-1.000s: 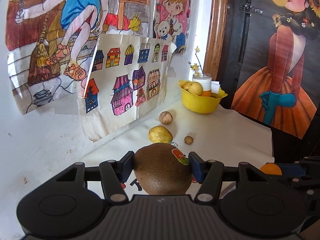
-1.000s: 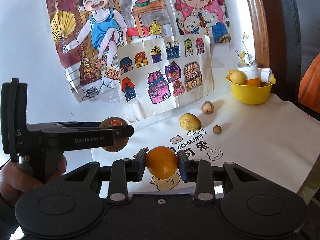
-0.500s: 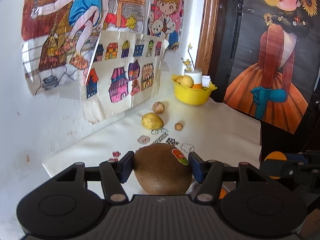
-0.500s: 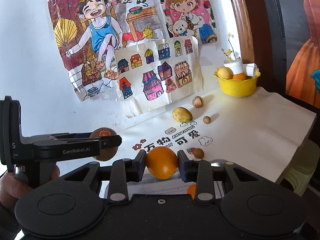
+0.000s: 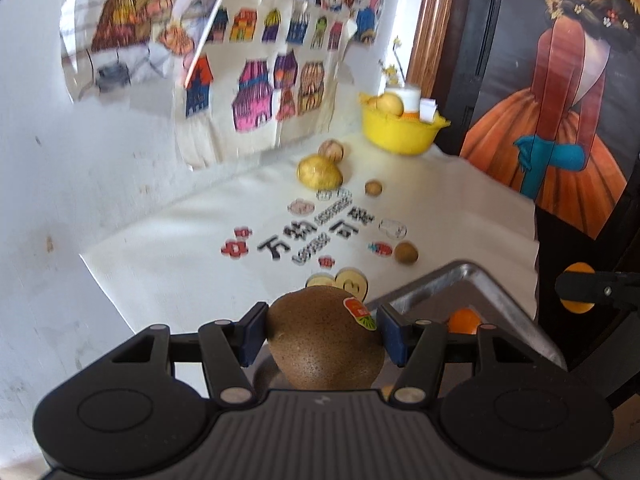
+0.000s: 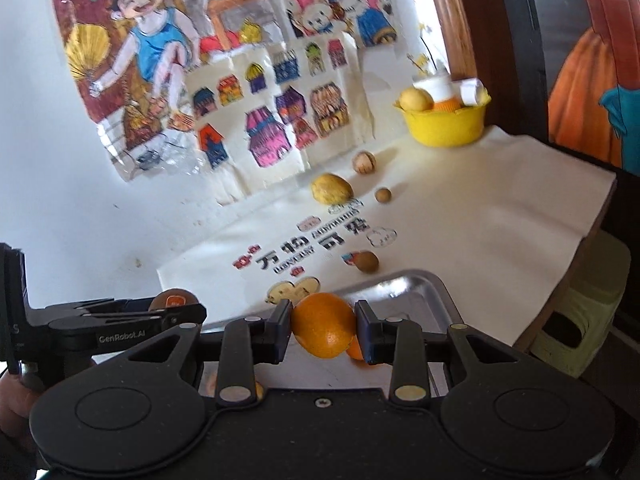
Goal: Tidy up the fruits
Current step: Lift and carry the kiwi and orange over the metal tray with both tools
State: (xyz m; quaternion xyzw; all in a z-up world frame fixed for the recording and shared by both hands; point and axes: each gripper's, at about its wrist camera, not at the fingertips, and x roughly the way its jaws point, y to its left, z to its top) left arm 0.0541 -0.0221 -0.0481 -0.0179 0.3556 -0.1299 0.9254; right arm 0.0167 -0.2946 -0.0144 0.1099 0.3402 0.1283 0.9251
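Observation:
My left gripper point(image 5: 322, 330) is shut on a brown kiwi point(image 5: 325, 340) with a sticker, held over the near corner of a metal tray point(image 5: 472, 280). My right gripper point(image 6: 323, 330) is shut on an orange point(image 6: 323, 325) above the same tray point(image 6: 412, 284). Another orange point(image 5: 463, 319) lies in the tray. From the right wrist view the left gripper point(image 6: 188, 308) shows at the left with the kiwi point(image 6: 173, 299) in it. The right gripper point(image 5: 568, 286) with its orange point(image 5: 578, 289) shows at the right edge of the left wrist view.
On the white cloth point(image 5: 460, 208) lie a yellow fruit point(image 5: 319, 172), a walnut point(image 5: 331, 150) and two small brown fruits point(image 5: 373, 188) point(image 5: 406, 253). A yellow bowl point(image 5: 402, 134) with fruit and a jar stands at the back by the wall. Drawings hang on the wall.
Both grippers have drawn back and sunk with their fruit. The metal tray and the printed part of the cloth have come into view beneath them.

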